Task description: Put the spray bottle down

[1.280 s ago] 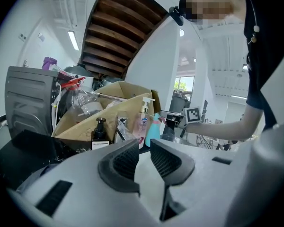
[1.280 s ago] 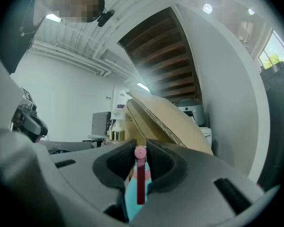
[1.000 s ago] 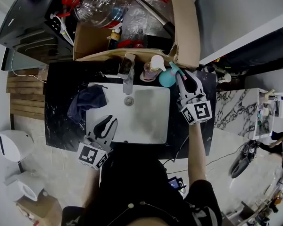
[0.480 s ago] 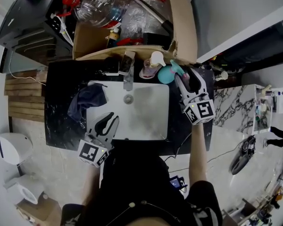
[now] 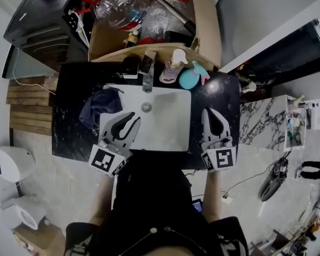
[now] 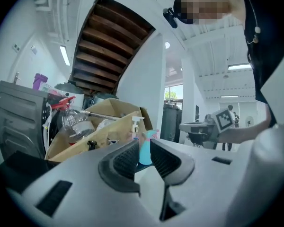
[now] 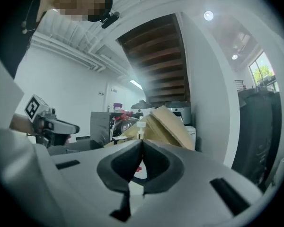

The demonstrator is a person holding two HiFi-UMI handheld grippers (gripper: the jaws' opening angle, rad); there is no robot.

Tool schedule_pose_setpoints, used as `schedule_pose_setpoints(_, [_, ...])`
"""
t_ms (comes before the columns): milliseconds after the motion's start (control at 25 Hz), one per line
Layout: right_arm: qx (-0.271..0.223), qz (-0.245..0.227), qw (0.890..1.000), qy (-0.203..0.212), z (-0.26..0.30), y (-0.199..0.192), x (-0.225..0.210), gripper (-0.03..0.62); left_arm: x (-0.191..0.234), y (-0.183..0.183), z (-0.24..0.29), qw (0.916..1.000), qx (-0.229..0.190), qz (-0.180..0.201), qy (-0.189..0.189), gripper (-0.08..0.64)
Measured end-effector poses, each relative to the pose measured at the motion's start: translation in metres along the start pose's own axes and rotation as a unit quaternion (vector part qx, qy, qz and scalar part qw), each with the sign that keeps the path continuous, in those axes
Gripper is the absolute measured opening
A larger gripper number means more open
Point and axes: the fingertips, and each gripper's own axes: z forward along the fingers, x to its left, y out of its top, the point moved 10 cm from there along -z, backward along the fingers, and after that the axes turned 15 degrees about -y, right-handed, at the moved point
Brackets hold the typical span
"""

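Observation:
The teal spray bottle (image 5: 190, 79) with a pink trigger stands upright on the black counter (image 5: 226, 97), behind the sink's back right corner and beside a white pump bottle (image 5: 173, 67). My right gripper (image 5: 211, 112) hovers over the counter's front right, well clear of the bottle, shut and empty; in the right gripper view its tips (image 7: 142, 143) meet. At the sink's front left my left gripper (image 5: 129, 118) is open and empty. In the left gripper view the far spray bottle (image 6: 145, 152) shows through the gap of the left gripper (image 6: 142, 145).
A white sink basin (image 5: 168, 124) fills the counter's middle, with a faucet (image 5: 148, 72) at its back. A dark cloth (image 5: 98, 106) lies at its left rim. Behind it stands a cardboard box (image 5: 205, 25) holding a large clear plastic bottle (image 5: 122, 7) and clutter.
My right gripper opened, let go of the spray bottle, drew back to the counter's front and shut. The bottle stays standing. My left gripper rose slightly.

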Motion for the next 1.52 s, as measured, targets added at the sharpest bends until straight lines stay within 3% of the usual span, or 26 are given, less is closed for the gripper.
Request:
schedule_pose_setpoints(200, [0.001,0.109,0.994,-0.004,-0.044,0.001,0.017,-0.008,-0.02,0.013,0.002,0.9995,-0.021,0.022,0.007,0.065])
schedule_pose_setpoints(320, [-0.017,0.147,0.989,-0.002,-0.063,0.006,0.024,-0.002,-0.03,0.014,0.002,0.9991,-0.039,0.018,0.007,0.045])
schedule_pose_setpoints(560, [-0.027,0.126,0.992,0.003,-0.081,0.015,0.025,-0.002,-0.049,0.015,0.001,0.9982,-0.054,0.024,-0.007,0.015])
schedule_pose_setpoints(1000, [-0.032,0.142,0.989,0.003,-0.089,0.016,0.019,-0.002,-0.065,0.019,0.018,0.9972,-0.06,0.027,-0.034,0.015])
schedule_pose_setpoints(1520, [-0.033,0.127,0.991,0.008,-0.081,0.017,0.02,-0.002,-0.064,0.02,0.022,0.9971,-0.06,0.026,-0.038,0.015])
